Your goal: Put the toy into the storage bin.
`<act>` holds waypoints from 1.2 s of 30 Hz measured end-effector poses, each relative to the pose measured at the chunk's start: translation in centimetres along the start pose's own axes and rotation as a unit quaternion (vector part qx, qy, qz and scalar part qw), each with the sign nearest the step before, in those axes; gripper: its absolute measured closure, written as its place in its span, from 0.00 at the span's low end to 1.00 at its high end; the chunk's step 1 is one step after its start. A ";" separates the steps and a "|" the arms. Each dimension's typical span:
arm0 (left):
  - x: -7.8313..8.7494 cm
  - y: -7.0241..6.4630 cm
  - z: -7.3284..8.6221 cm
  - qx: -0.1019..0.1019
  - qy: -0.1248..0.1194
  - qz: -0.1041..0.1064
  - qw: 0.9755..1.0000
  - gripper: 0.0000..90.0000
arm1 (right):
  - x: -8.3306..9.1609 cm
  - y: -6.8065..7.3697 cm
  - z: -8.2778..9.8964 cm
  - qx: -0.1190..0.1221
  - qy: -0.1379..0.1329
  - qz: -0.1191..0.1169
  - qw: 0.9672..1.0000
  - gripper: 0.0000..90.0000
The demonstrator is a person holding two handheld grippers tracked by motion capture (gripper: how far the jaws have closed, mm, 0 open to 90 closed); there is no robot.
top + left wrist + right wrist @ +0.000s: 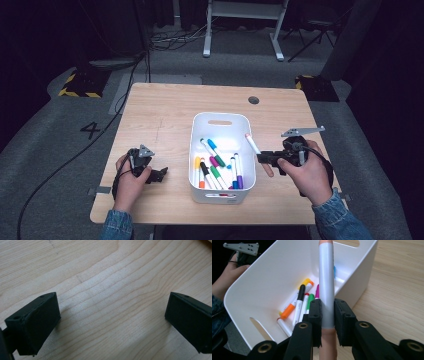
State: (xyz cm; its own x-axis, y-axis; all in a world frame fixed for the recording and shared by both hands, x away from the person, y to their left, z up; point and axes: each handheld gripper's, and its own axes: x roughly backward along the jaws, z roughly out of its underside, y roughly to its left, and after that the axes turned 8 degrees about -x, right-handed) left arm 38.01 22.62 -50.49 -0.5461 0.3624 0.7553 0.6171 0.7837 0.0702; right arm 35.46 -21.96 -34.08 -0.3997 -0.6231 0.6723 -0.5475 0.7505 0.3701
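White bin [200, 125] mid-table; bare table [155, 115] around

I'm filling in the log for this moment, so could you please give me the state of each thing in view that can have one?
Left tongs: open, holding nothing, low over the bare wooden table.
Right tongs: shut on the marker.
Marker: capped, clamped by its white barrel, held above the bin's right rim.
White bin: upright, open-topped, partly filled.
Markers in the bin: capped, lying loose on its bottom.
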 end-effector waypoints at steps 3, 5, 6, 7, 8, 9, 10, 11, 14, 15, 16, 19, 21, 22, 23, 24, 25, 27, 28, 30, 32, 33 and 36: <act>0.0 0.0 0.0 -0.001 -0.001 0.000 1.000 0.00 | -0.3 0.7 -0.2 0.009 0.004 -0.009 1.000 0.86; 0.0 0.0 0.0 0.000 0.000 0.000 1.000 0.00 | -0.5 1.2 -0.3 0.011 0.007 -0.016 1.000 0.86; 0.0 0.0 0.0 0.000 0.000 0.000 1.000 0.00 | -0.6 1.5 -0.3 0.013 0.008 -0.021 1.000 0.86; 0.0 0.0 0.0 0.000 -0.001 0.001 1.000 0.00 | -0.7 1.7 -0.3 0.016 0.008 -0.023 1.000 0.86; 0.0 0.0 0.0 0.000 0.000 0.000 1.000 0.00 | -0.8 2.0 -0.3 0.020 0.008 -0.026 0.999 0.86; 0.0 0.0 0.0 -0.001 -0.001 0.000 1.000 0.00 | -0.9 2.2 -0.3 0.023 0.008 -0.030 0.999 0.86; 0.0 0.0 0.0 0.000 0.000 0.000 1.000 0.00 | -1.0 2.5 -0.3 0.024 0.008 -0.032 0.999 0.86; 0.0 0.0 0.0 0.000 0.000 0.000 1.000 0.00 | -1.0 2.7 -0.3 0.028 0.009 -0.036 0.999 0.86; 0.0 0.0 0.0 0.000 0.000 0.000 1.000 0.00 | -1.2 3.5 -0.2 0.033 0.011 -0.045 0.998 0.86; 0.0 0.0 0.0 0.000 0.000 0.000 1.000 0.00 | -1.2 3.7 -0.3 0.034 0.011 -0.048 0.998 0.86; 0.0 0.0 0.0 0.000 0.000 0.000 1.000 0.00 | -1.3 3.9 -0.3 0.037 0.011 -0.051 0.998 0.86; 0.0 0.0 0.0 0.000 0.000 0.000 1.000 0.00 | -1.5 4.3 -0.3 0.040 0.013 -0.057 0.997 0.86; 0.0 0.0 0.0 -0.001 -0.001 0.000 1.000 0.00 | -1.8 4.6 -0.3 0.042 0.014 -0.063 0.997 0.86; 0.0 0.0 0.0 0.000 0.000 0.000 1.000 0.00 | -1.9 4.7 -0.3 0.043 0.015 -0.065 0.997 0.86; 0.0 0.0 0.0 0.001 0.000 0.003 1.000 0.00 | -2.0 4.8 -0.2 0.043 0.015 -0.068 0.997 0.86; -0.1 0.0 0.0 0.001 -0.001 0.005 1.000 0.00 | -2.1 4.9 -0.2 0.044 0.018 -0.067 0.997 0.86; -0.1 0.0 0.0 0.000 -0.001 -0.001 1.000 0.00 | -2.3 5.0 -0.2 0.046 0.018 -0.068 0.996 0.86; -0.1 0.0 -0.1 0.000 0.001 0.003 1.000 0.00 | -2.6 4.9 -0.2 0.049 0.023 -0.064 0.996 0.86; -0.1 0.0 -0.1 0.000 0.001 0.003 1.000 0.00 | -2.7 4.9 -0.2 0.050 0.024 -0.061 0.997 0.86; -0.1 0.1 -0.1 -0.001 -0.001 0.004 1.000 0.00 | -3.0 4.8 -0.1 0.049 0.028 -0.055 0.997 0.86; -0.1 0.1 -0.1 -0.002 0.000 0.003 1.000 0.00 | -3.2 4.8 0.1 0.052 0.033 -0.051 0.997 0.86; -0.1 0.1 -0.1 -0.002 0.000 0.003 1.000 0.00 | -3.3 4.7 0.2 0.052 0.035 -0.049 0.997 0.86; -0.1 0.1 -0.1 -0.002 -0.001 0.003 1.000 0.00 | -3.6 4.7 0.4 0.052 0.041 -0.047 0.997 0.86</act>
State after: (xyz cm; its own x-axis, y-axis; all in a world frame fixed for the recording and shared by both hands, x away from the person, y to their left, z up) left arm 38.16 22.60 -50.51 -0.5427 0.3680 0.7550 0.6226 0.7796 0.0674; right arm 34.02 -16.29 -35.02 -0.2831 -0.6665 0.6896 -0.6542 0.6600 0.3694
